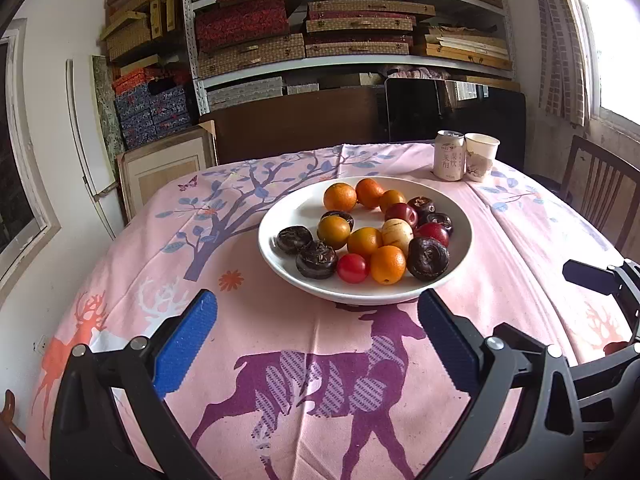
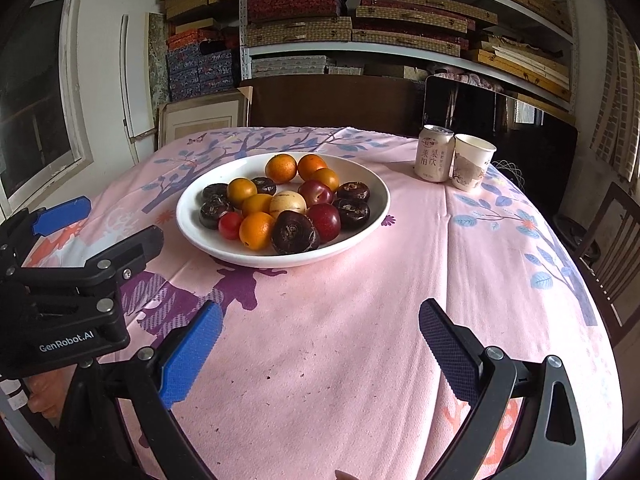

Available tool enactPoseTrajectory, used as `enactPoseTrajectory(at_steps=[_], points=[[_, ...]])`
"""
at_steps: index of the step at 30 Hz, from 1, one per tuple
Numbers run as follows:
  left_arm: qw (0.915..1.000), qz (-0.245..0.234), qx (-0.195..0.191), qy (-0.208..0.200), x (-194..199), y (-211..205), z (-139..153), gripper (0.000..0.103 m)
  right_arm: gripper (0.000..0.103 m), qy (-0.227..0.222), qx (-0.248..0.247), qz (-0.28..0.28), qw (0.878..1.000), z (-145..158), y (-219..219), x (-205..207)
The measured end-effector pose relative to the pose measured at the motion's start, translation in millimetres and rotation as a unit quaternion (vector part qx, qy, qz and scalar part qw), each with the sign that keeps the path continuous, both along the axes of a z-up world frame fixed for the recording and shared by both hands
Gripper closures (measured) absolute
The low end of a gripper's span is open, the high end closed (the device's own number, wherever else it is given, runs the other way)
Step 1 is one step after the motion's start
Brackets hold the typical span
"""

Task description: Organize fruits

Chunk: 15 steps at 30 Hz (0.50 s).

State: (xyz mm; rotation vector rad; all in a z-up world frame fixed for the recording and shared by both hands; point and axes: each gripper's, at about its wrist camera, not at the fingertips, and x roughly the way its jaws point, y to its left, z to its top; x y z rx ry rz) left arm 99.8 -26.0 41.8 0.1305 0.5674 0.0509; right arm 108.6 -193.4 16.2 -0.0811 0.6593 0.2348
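Observation:
A white bowl (image 1: 296, 200) (image 2: 376, 188) on the pink tablecloth holds several fruits: small oranges (image 1: 387, 264) (image 2: 256, 230), dark brown water chestnuts (image 1: 428, 258) (image 2: 295, 233), red plums (image 2: 329, 217), a small red tomato (image 1: 352, 268) (image 2: 229, 225) and one pale yellow fruit (image 1: 397, 232) (image 2: 287, 203). My left gripper (image 1: 318, 312) hovers open just in front of the bowl, nothing between its fingers. My right gripper (image 2: 320, 324) is open over bare cloth, nearer than the bowl and to its right. The left gripper (image 2: 84, 224) also shows at the left edge of the right wrist view.
A drink can (image 1: 449, 155) (image 2: 435, 153) and a paper cup (image 1: 481, 156) (image 2: 472, 162) stand at the table's far right. A wooden chair (image 1: 600, 188) (image 2: 612, 248) sits on the right. Shelves of boxes (image 1: 352, 20) fill the wall behind.

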Motion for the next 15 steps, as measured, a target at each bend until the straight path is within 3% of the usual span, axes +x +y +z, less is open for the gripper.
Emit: enactPoseTrajectory(at_steps=[6, 15], points=[[0.9999, 0.004, 0.005, -0.014, -3.7, -0.8, 2.0, 0.005, 0.004, -0.001, 0.001, 0.000, 1.000, 0.1, 0.4, -0.7], [1.0000, 0.004, -0.002, 0.004, 2.8, 1.5, -0.9, 0.005, 0.004, 0.002, 0.001, -0.003, 1.000, -0.7, 1.3, -0.1]])
